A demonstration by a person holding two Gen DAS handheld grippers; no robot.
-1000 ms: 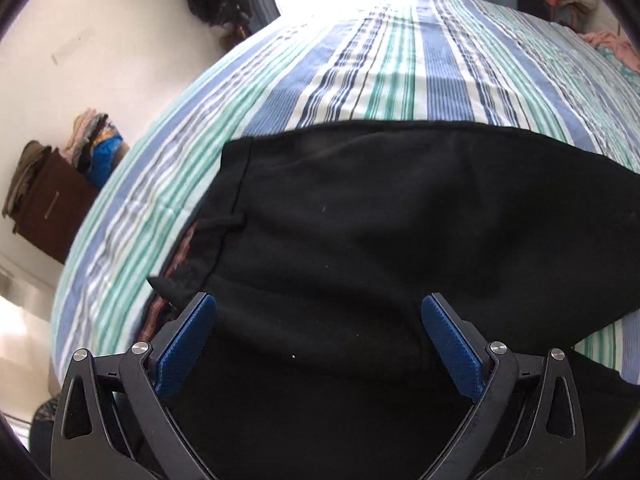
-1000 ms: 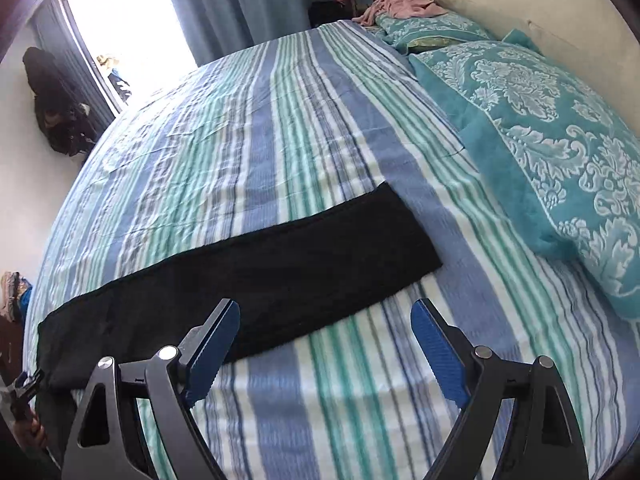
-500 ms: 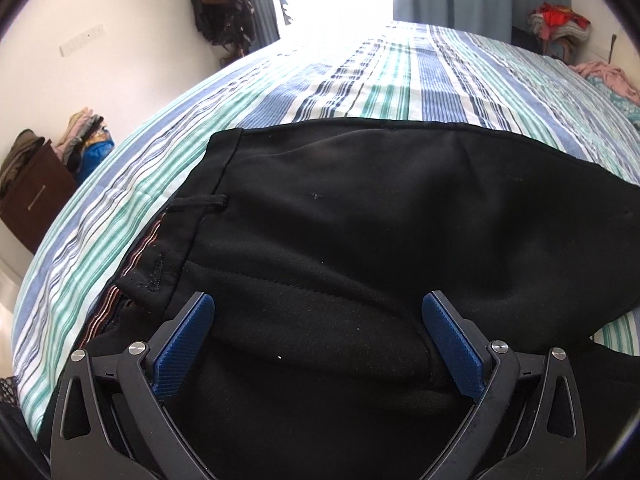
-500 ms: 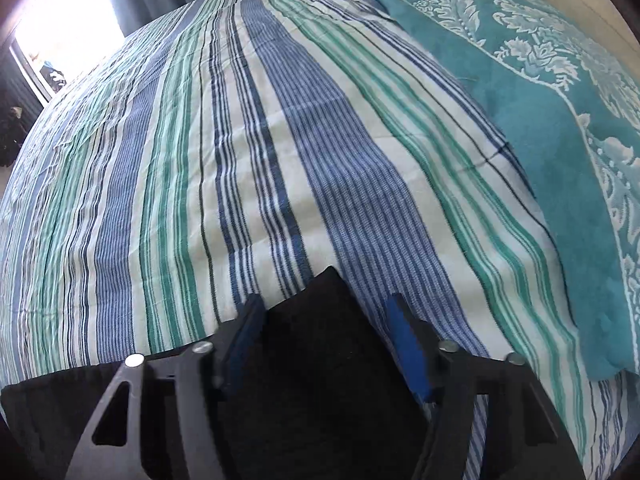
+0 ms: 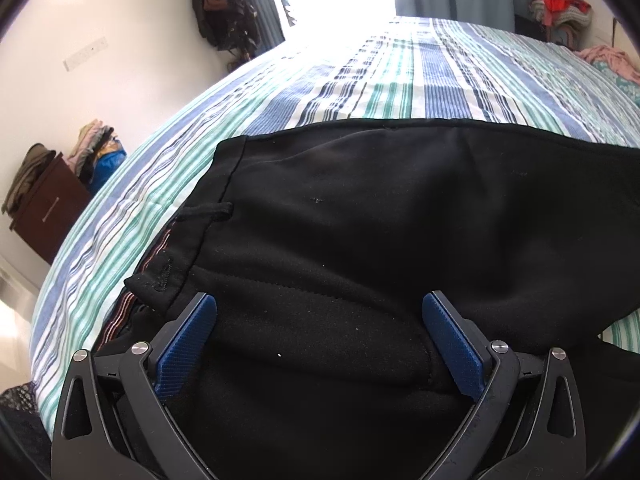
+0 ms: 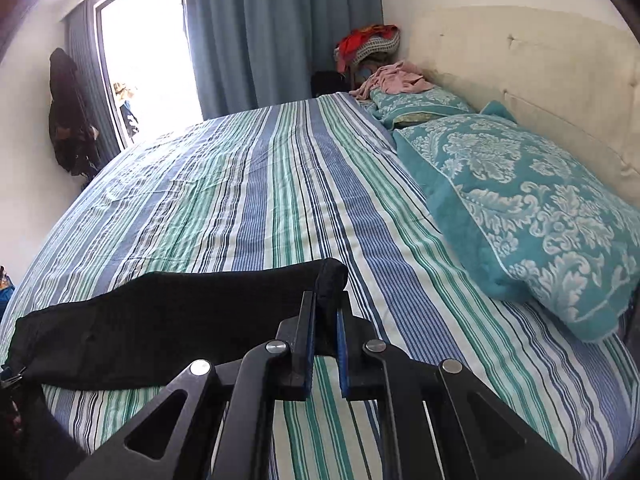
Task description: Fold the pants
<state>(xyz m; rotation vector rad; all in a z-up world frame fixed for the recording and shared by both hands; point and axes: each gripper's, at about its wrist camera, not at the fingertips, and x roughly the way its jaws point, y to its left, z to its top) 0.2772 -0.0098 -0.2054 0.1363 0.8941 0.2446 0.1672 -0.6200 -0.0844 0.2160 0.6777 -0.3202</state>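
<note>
One claw [image 6: 325, 312] tight on pants [image 6: 160, 312]

a wide bed under a blue, green and white striped sheet [image 6: 248, 200] fills the room. teal damask pillows [image 6: 532, 216] lean by a cream padded headboard [image 6: 520, 72]. blue-grey curtains [image 6: 280, 32] flank a glaring bright window [image 6: 148, 48]. a dark wooden cabinet [image 5: 48, 208] stands against the white wall [image 5: 120, 60].

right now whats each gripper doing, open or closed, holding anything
left gripper: open, blue pads spread over the waist end of the black fabric pants, not clamping.
right gripper: closed on the pants' leg end.
</note>
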